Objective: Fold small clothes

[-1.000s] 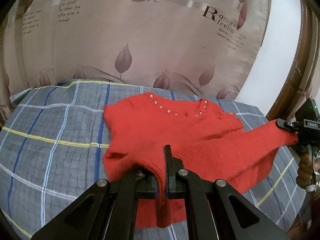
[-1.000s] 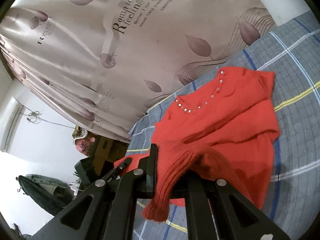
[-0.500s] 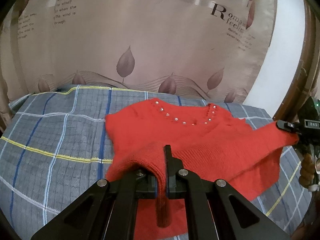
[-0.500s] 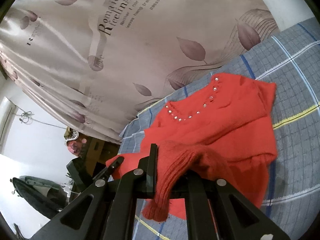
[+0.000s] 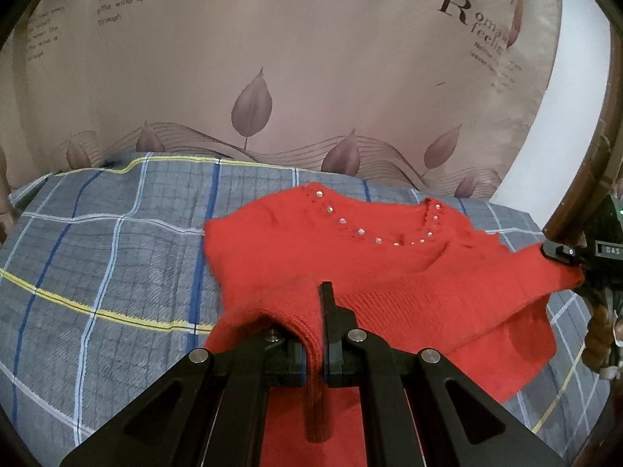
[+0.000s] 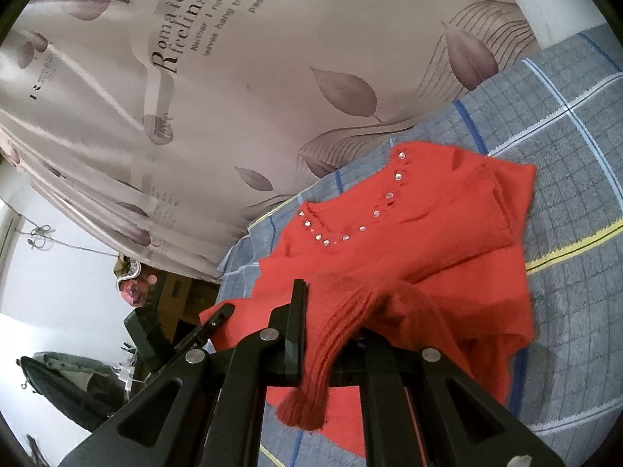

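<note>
A small red knit sweater point(image 5: 389, 272) with a studded neckline lies on a grey plaid bedspread point(image 5: 109, 264), its lower part lifted. My left gripper point(image 5: 313, 334) is shut on a fold of its hem, which drapes down between the fingers. My right gripper point(image 6: 323, 334) is shut on the other side of the hem, its ribbed edge hanging over the fingers. The right gripper also shows at the far right of the left wrist view point(image 5: 560, 253), pinching the sweater point(image 6: 409, 241). The left gripper shows at the left of the right wrist view point(image 6: 218, 317).
A beige curtain point(image 5: 292, 70) with leaf prints and lettering hangs right behind the bed. A wooden frame point(image 5: 584, 179) stands at the right. The bedspread point(image 6: 576, 163) stretches right in the right wrist view; furniture and clutter point(image 6: 128, 284) stand beyond the bed's left end.
Both grippers have carried the held hem forward towards the neckline. The sweater's collar now looks nearer and the lifted fabric covers more of the body.
</note>
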`<state>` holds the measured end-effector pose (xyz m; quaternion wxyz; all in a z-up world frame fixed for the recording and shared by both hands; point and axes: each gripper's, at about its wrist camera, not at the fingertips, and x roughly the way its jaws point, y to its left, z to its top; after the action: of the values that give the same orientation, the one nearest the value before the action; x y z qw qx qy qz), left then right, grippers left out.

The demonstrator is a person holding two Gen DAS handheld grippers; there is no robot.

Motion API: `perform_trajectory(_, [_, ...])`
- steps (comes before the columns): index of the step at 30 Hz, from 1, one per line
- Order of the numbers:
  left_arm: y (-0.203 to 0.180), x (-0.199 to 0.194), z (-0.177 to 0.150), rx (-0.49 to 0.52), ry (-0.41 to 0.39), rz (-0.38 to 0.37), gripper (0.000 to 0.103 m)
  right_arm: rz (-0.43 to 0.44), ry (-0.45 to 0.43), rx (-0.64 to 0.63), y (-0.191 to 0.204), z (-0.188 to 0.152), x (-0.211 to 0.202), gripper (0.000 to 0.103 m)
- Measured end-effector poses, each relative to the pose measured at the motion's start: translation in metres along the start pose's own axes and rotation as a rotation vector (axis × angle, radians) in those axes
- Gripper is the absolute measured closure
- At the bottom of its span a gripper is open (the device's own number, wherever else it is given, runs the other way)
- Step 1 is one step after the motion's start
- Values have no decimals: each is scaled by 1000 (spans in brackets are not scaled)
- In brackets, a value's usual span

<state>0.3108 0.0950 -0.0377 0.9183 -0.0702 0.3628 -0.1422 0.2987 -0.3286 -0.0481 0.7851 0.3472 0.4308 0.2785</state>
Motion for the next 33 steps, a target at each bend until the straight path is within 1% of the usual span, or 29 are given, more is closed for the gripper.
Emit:
perform_trajectory(15, [8,30,4,-6,49,13,98,-6,19,23,-18,14,15,96])
perform_trajectory(22, [13,43,6,-27,67,9,98,-3,24,39,-28,18,21,96])
perform_trajectory(24, [14,47,7,-34,78,4,96,-3,24,45,-31,19,22,95])
perform_trajectory(27, [16,51,8,-53,91,-12,96,5,22,51,-35,22,24,94])
perform_trajectory(30, [22,56,12,-106,121,-48,93,38,20,77,-41,24,26,93])
perform_trajectory(33, [31,59,16,-188,132,-111,83,99,-20,148,-55,28,24,91])
